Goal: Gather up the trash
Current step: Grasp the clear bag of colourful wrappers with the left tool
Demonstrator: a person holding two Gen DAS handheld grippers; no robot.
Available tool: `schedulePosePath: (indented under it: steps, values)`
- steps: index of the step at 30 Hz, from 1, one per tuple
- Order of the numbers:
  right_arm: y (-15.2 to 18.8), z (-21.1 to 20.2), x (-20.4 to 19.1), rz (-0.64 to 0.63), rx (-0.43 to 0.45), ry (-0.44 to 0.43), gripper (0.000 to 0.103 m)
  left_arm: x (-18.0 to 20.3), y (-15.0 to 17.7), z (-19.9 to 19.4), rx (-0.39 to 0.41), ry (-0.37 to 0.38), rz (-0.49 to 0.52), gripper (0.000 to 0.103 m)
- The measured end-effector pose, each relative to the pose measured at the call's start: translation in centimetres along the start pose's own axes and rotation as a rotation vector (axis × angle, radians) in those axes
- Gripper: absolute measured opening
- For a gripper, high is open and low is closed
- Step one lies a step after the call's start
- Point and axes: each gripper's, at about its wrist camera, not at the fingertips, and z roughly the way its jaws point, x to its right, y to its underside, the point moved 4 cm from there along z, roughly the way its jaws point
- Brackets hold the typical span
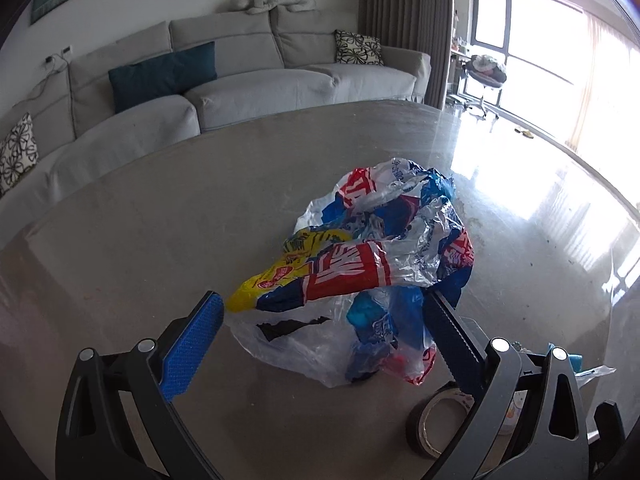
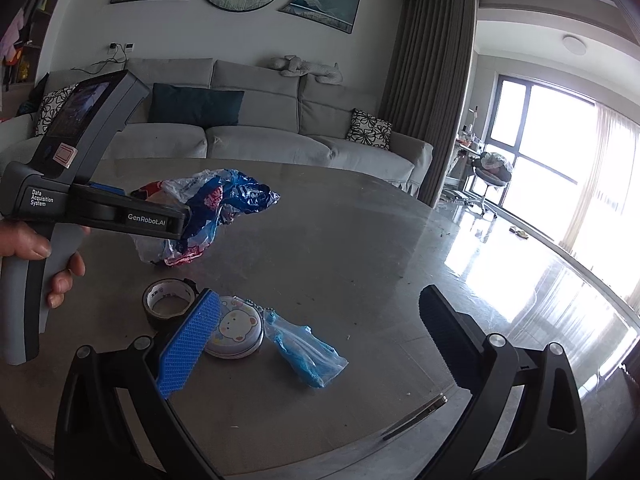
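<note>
Round grey table (image 2: 360,240), sofa (image 2: 256,136) behind it, bright window (image 2: 532,140) to the right.

Left gripper (image 1: 324,312): my 2 fingers spread wide, released, nothing clamped. They straddle the near end of the crumpled plastic bag (image 1: 380,256), a red, blue, yellow and clear heap lying on the table. The blue pad (image 1: 192,344) stands just left of the bag's yellow tip; the dark finger (image 1: 452,340) touches or overlaps the bag's right edge, cannot tell which. From the right wrist view this gripper's body crosses in front of the same bag, with my hand (image 2: 36,252) around its grey handle.

Right gripper (image 2: 320,320): fingers also wide apart, holding nothing, hovering above the table's near part. Between them lies a small clear bag with blue contents (image 2: 308,348), flat on the table. Just left of it sits a round tin with a bear face (image 2: 236,332), partly hidden by my blue pad. A roll of dark tape (image 2: 168,300) lies beside the tin, near the big bag.
</note>
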Motion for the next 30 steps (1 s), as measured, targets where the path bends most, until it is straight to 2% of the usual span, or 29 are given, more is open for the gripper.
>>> schedulePosePath:
  steps: [2,3,4,5,6,7,8,10,13,15,16,17,18,19,20,23,24,26,28,30]
  values:
    - [0.0,0.1,0.0,0.001,-0.001,-0.004,0.099,-0.1,-0.2,0.0,0.007,-0.001,0.017,0.078]
    - [0.1,0.2,-0.1,0.001,-0.002,-0.006,0.099,-0.2,-0.3,0.0,0.009,-0.004,0.022,0.062]
    - [0.0,0.2,-0.1,0.001,-0.003,-0.006,0.099,-0.2,-0.3,0.1,-0.002,0.006,0.030,0.041]
    - [0.0,0.2,-0.2,0.000,-0.002,-0.006,0.099,-0.1,-0.2,0.5,-0.025,0.022,0.029,0.040]
    - [0.1,0.1,-0.2,0.001,-0.002,-0.008,0.099,0.0,-0.2,0.7,-0.039,0.045,0.029,0.035]
    - [0.2,-0.1,-0.2,0.002,-0.003,-0.009,0.099,0.0,-0.2,0.7,-0.040,0.054,0.035,0.023]
    - [0.2,-0.2,-0.2,0.003,0.000,-0.006,0.099,0.2,0.0,0.7,-0.043,0.062,0.051,0.016]
    - [0.3,-0.4,-0.1,0.008,0.001,-0.005,0.099,0.6,0.2,0.3,-0.025,0.048,0.080,0.010]
    - [0.3,-0.6,0.1,0.008,0.002,0.000,0.099,1.0,0.4,-0.5,0.008,0.034,0.108,0.008]
    - [0.2,-0.5,0.1,0.011,0.001,-0.001,0.099,1.1,0.3,-1.1,0.036,0.026,0.125,0.012]
    - [0.1,-0.5,0.1,0.011,0.004,0.000,0.099,1.0,0.2,-1.5,0.055,0.025,0.129,0.023]
    - [0.1,-0.5,0.1,0.012,0.007,0.002,0.099,1.1,0.1,-2.0,0.076,0.010,0.139,0.038]
    - [0.1,-0.6,0.2,0.015,0.011,0.002,0.099,1.1,-0.1,-2.4,0.099,-0.007,0.159,0.086]
    - [0.1,-0.6,0.2,0.021,0.014,-0.001,0.099,0.8,-0.6,-3.1,0.147,-0.033,0.168,0.099]
    - [0.1,-0.6,0.3,0.026,0.015,-0.001,0.099,0.9,-0.8,-3.8,0.193,-0.042,0.183,0.099]
    - [0.2,-0.5,0.5,0.036,0.016,-0.005,0.099,1.8,-1.6,-4.9,0.256,-0.050,0.282,0.099]
    - [0.3,-0.4,0.6,0.037,0.013,-0.006,0.099,2.3,-1.8,-4.6,0.242,-0.020,0.311,0.099]
    - [0.4,-0.3,0.7,0.042,0.012,-0.008,0.099,3.0,-2.6,-3.6,0.216,-0.017,0.360,0.099]
    - [0.5,-0.2,0.8,0.046,0.009,-0.006,0.099,3.6,-3.1,-1.8,0.145,0.054,0.387,0.099]
    - [0.6,-0.1,0.9,0.049,0.004,-0.007,0.099,4.1,-3.4,-0.2,0.110,0.076,0.400,0.099]
